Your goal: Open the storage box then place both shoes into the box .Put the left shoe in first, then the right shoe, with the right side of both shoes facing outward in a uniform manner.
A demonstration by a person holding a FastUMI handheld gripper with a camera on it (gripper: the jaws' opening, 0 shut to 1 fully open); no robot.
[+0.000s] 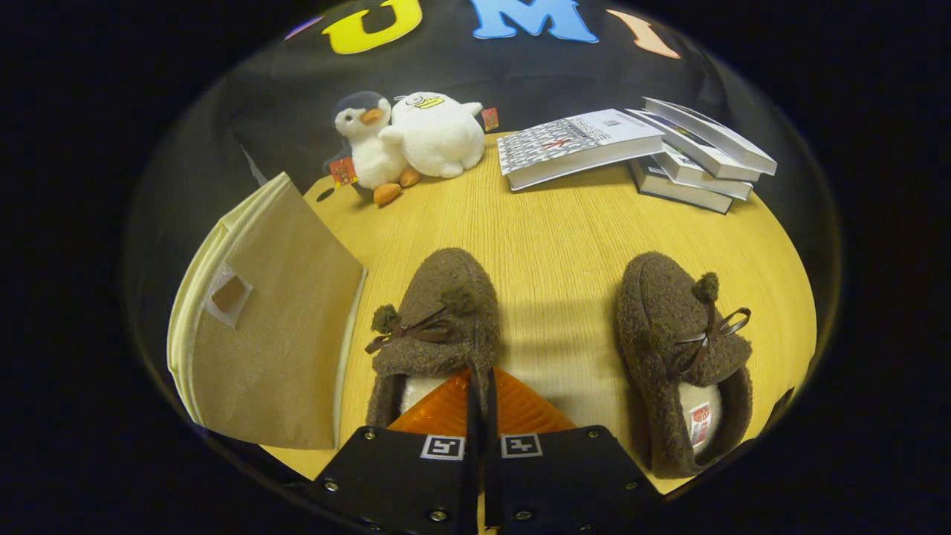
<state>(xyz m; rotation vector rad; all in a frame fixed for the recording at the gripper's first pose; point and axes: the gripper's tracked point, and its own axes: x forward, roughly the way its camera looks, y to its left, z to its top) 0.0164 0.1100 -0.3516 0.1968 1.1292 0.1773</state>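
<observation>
Two brown fuzzy shoes with ribbon bows lie on the wooden table (557, 245), toes pointing away from me. My gripper (481, 386) is at the heel opening of the shoe nearer the box (446, 312). Its fingers are shut, with the right-hand rim of that shoe's collar pinched between them. The other shoe (669, 334) lies apart to the right of the fingers, its insole showing. A beige fabric storage box (275, 334) stands left of the held shoe. It turns a flat panel with a small tab (227, 294) towards me, and I cannot tell whether it is open.
Two plush toys, a penguin (365, 145) and a white duck (438, 134), sit at the table's far edge. A stack of books (698, 160) and one separate book (576, 145) lie at the far right. Bare tabletop stretches between the shoes and beyond them.
</observation>
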